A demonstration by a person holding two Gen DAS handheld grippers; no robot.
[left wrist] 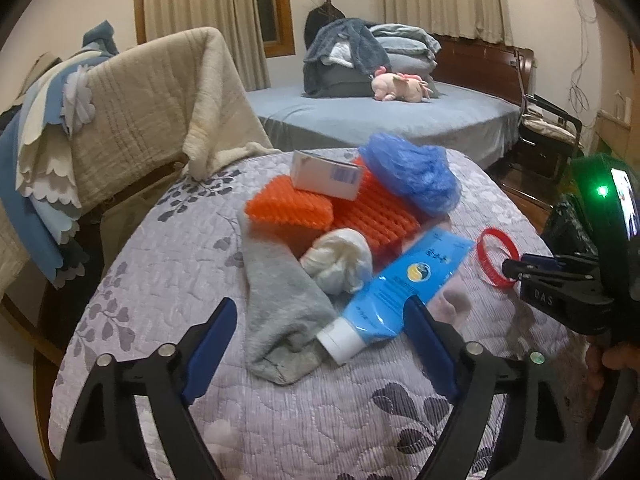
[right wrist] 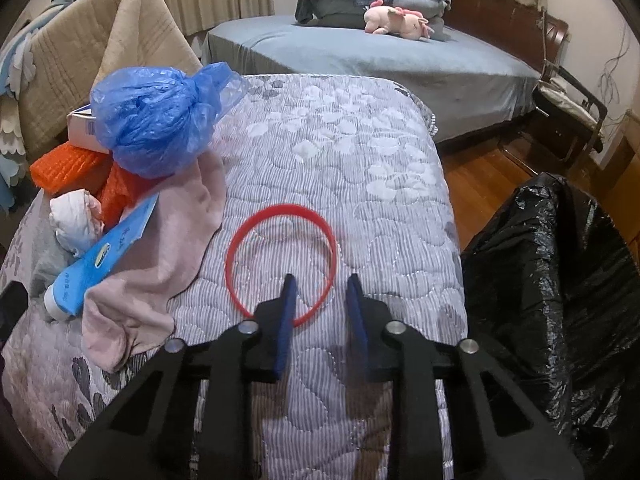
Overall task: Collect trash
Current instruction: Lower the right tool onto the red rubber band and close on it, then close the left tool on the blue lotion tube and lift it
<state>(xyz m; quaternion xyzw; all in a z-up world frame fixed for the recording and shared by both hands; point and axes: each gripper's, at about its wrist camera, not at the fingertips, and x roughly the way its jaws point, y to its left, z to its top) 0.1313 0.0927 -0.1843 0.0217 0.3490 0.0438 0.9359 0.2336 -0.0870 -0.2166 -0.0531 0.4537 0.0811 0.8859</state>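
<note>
My right tool [right wrist: 320, 286], nearly pinched together, straddles the near rim of the red band [right wrist: 236, 246], bag [right wrist: 560, 280] to its right.

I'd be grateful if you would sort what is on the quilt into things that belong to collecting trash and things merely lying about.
Likely part of the job:
blue tube
white wad
blue plastic bag
small box
black bin bag

Probably just lying about:
grey sock
pink cloth
red band
orange mats
pink plush toy
</note>
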